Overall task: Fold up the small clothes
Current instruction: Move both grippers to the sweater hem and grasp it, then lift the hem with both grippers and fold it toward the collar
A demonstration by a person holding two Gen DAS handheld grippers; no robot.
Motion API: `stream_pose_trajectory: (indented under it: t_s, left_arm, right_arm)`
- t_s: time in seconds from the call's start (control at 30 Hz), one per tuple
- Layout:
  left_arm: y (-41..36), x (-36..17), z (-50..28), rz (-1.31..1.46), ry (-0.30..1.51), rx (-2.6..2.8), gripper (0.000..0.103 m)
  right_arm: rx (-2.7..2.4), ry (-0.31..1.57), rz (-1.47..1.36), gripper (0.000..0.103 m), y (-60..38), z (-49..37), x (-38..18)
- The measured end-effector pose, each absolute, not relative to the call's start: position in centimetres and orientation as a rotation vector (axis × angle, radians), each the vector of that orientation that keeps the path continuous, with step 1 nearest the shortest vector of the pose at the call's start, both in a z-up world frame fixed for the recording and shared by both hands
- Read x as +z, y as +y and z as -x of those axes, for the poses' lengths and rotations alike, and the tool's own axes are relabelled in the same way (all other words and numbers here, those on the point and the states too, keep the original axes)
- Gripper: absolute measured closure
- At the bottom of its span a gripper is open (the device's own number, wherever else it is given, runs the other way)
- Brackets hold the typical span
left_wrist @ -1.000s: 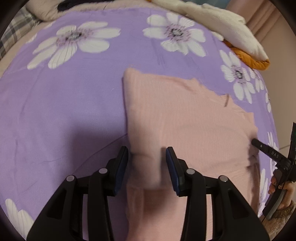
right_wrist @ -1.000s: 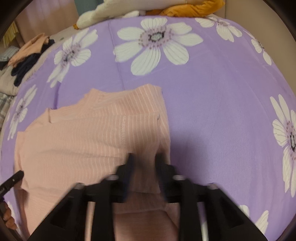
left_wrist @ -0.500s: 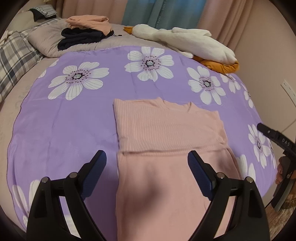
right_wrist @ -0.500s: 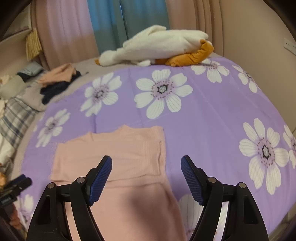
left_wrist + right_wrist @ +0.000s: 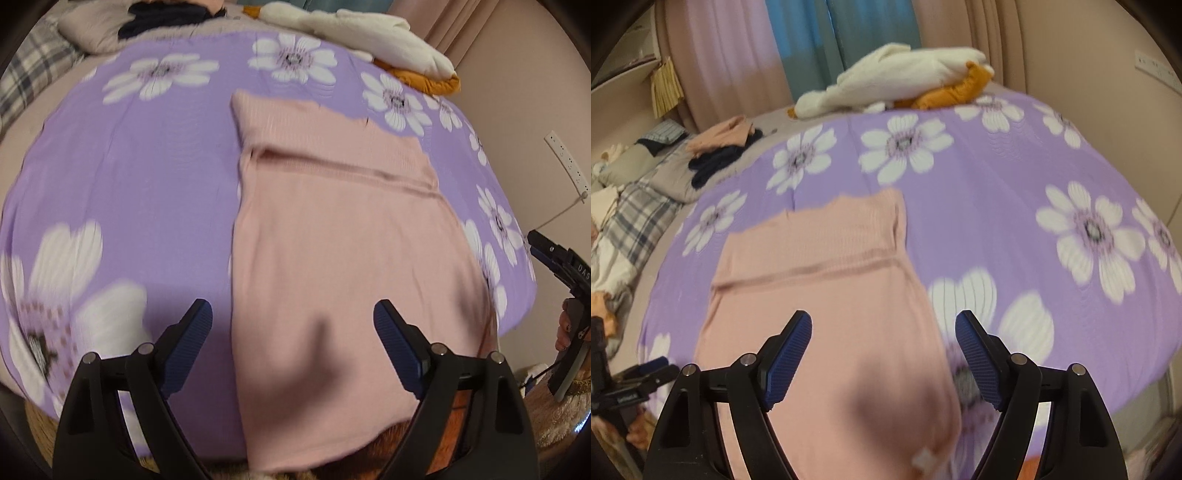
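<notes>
pink garment (image 5: 332, 258) flat on purple bedspread (image 5: 129, 166) | left gripper (image 5: 291, 343) over garment's near-left edge, jaws wide, empty | right gripper (image 5: 882, 354) over near-right edge, jaws wide, empty

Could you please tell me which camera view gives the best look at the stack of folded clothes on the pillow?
The right wrist view: the folded clothes, peach on top of navy, sit whole on the grey pillow at upper left. The left wrist view catches only a cropped dark sliver at its top edge.
</notes>
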State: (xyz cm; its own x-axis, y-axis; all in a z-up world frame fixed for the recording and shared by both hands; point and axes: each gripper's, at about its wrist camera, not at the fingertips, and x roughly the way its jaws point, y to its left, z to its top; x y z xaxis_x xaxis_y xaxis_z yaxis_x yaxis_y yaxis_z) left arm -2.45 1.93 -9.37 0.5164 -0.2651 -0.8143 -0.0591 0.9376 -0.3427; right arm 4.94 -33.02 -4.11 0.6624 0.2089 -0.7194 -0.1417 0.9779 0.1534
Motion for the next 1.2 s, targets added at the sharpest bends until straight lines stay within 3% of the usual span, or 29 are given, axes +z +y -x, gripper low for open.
stream_pose_trajectory:
  t_s: [0.43, 0.5, 0.6, 0.67, 0.7, 0.77, 0.83, 0.87, 1.2]
  left_arm:
    - [1.7, -13.9, 7.9, 0.459, 1.145, -0.190, 0.029]
    - [1.5, -13.8, 8.0, 0.441, 1.133, -0.193, 0.031]
    - [1.4, -14.2, 8.0, 0.441, 1.164, -0.194, 0.043]
    - [1.4, -14.5, 8.4, 0.474, 1.183, -0.205, 0.054]
    - [1.4, -14.7, 8.5, 0.493, 1.190, -0.217, 0.058]
    - [1.3, -15.0, 8.7, 0.495, 1.198, -0.210, 0.077]
    - [1.3, -15.0, 8.9, 0.486, 1.199, -0.183, 0.093]
    - [1.5, -15.1, 8.9, 0.507, 1.204, -0.180, 0.095]
    - [3.2, -11.2, 7.3, 0.699, 1.135, -0.267, 0.097]
  right_arm:
    - [0.164, 1.067, -0.153, 0.024, -34.7, 0.0, -11.9]
    - [0.149, 1.099, -0.162, 0.031, -35.0, 0.3, -12.7]
    - [0.149, 1.148, -0.180, 0.047, -35.5, 0.5, -13.7]
    - [0.156, 1.162, -0.181, 0.071, -35.7, 0.7, -13.8]
    - [0.159, 1.166, -0.180, 0.077, -35.8, 0.7, -13.8]
    - [0.163, 1.165, -0.185, 0.090, -35.9, 0.9, -13.7]
    - [0.169, 1.161, -0.185, 0.094, -35.9, 1.0, -13.5]
    - [0.181, 1.155, -0.195, 0.095, -35.9, 1.1, -13.3]
    - [0.348, 1.034, -0.358, 0.095, -37.1, -0.3, -8.3]
